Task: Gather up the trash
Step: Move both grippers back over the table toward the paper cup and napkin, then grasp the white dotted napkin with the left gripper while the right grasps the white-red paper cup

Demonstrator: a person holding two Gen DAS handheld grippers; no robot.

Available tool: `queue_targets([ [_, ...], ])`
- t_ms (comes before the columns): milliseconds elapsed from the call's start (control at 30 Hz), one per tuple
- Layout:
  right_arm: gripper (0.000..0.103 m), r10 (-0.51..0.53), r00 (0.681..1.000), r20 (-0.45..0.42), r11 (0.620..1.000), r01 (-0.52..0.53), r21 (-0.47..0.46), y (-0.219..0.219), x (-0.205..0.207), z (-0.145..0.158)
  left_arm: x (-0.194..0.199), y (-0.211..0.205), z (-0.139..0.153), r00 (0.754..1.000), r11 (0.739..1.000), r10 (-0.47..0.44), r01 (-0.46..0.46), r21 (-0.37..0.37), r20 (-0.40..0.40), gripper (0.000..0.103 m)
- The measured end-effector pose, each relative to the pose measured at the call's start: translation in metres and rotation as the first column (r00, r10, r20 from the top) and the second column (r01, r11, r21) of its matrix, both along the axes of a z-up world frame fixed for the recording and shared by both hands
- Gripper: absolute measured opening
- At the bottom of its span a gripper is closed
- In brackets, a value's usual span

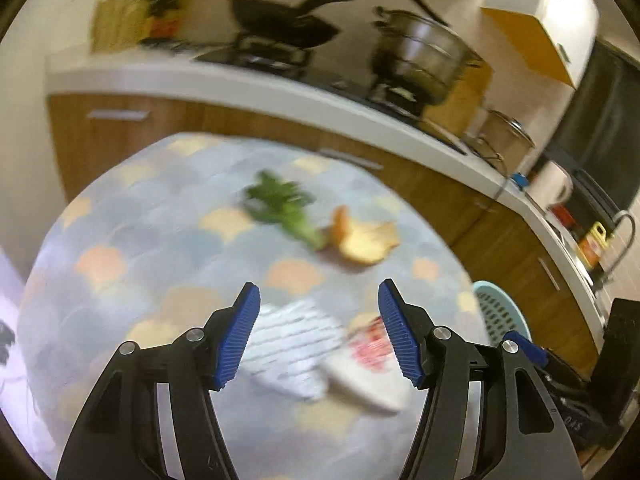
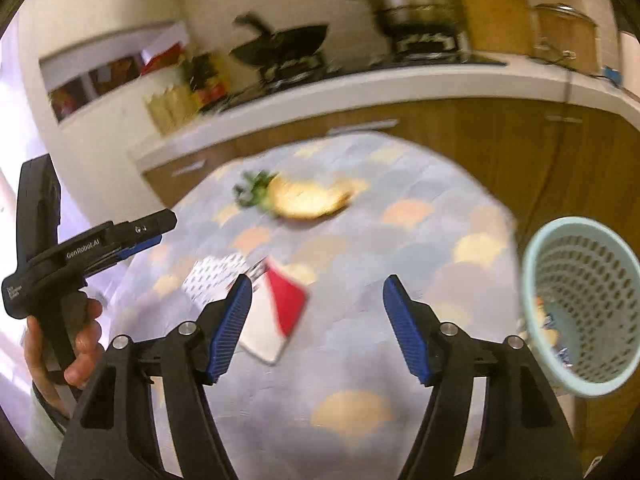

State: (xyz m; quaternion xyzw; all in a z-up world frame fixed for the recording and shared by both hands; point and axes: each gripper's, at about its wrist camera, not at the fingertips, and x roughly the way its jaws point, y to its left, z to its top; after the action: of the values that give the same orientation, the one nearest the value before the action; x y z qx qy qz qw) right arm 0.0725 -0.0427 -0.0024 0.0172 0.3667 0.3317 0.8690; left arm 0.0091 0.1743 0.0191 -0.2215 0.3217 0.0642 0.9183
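Observation:
On a round table with a scallop-patterned cloth (image 1: 120,240) lie a green vegetable scrap (image 1: 280,204), a yellow fruit peel (image 1: 364,240), a white patterned wrapper (image 1: 292,344) and a red-and-white packet (image 1: 368,360). My left gripper (image 1: 320,332) is open above the wrapper and packet. My right gripper (image 2: 316,324) is open and empty over the table, with the red-and-white packet (image 2: 280,312) by its left finger. The peel (image 2: 308,200) and greens (image 2: 250,190) lie farther off. The left gripper (image 2: 132,236) shows at the left in the right wrist view.
A pale blue perforated bin (image 2: 584,308) with some items inside stands right of the table; its rim shows in the left wrist view (image 1: 500,312). Behind runs a kitchen counter (image 1: 240,84) with a black pan (image 1: 284,20), a steel pot (image 1: 420,56) and wooden cabinets.

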Motion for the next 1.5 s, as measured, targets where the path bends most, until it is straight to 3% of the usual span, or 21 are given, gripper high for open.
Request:
queue_targets([
  [100,0.065,0.037,0.999,-0.035,0.999,-0.038,-0.020,0.026,-0.003,-0.015,-0.010,0.014,-0.016,0.999,1.000,-0.011,0.011,-0.020,-0.034,0.061],
  [300,0.065,0.073,0.996,-0.044,0.992,-0.077,-0.097,0.049,-0.013,-0.031,-0.012,-0.006,-0.048,0.985,0.990,-0.096,0.110,0.089,-0.145,0.061],
  [567,0.065,0.105,0.992,-0.069,0.973,-0.117,-0.200,0.058,-0.023,-0.053,-0.003,-0.021,-0.070,0.964,0.976,-0.157,0.185,0.117,-0.213,0.062],
  [700,0.065,0.041,0.997,-0.068,0.966,-0.057,-0.253,0.062,-0.016,-0.064,0.002,-0.027,-0.071,0.956,0.968,-0.174,0.210,0.136,-0.235,0.063],
  [833,0.065,-0.038,0.997,-0.061,0.977,0.025,-0.212,0.045,-0.002,-0.058,0.004,-0.035,-0.072,0.952,0.955,-0.165,0.220,0.201,-0.258,0.063],
  [967,0.065,-0.113,0.991,-0.066,0.978,0.099,-0.186,0.024,0.013,-0.053,0.002,-0.026,-0.073,0.961,0.958,-0.087,0.154,0.243,-0.264,0.063],
  [1167,0.065,-0.146,0.986,-0.078,0.978,0.132,-0.160,0.011,0.020,-0.055,-0.011,0.016,-0.072,0.970,0.977,0.017,0.035,0.210,-0.244,0.062],
  [1267,0.065,-0.118,0.990,-0.076,0.985,0.107,-0.138,0.009,0.016,-0.051,-0.021,0.036,-0.068,0.978,0.994,-0.031,0.053,0.098,-0.209,0.062],
  [1400,0.065,-0.052,0.996,-0.068,0.995,0.046,-0.089,0.012,0.007,-0.041,-0.019,0.047,-0.061,0.985,0.997,-0.078,0.076,-0.020,-0.155,0.064],
  [1500,0.068,-0.024,0.998,-0.061,0.997,0.019,-0.069,0.019,0.003,-0.037,-0.002,0.045,-0.066,0.981,0.998,-0.062,0.056,-0.039,-0.181,0.064],
])
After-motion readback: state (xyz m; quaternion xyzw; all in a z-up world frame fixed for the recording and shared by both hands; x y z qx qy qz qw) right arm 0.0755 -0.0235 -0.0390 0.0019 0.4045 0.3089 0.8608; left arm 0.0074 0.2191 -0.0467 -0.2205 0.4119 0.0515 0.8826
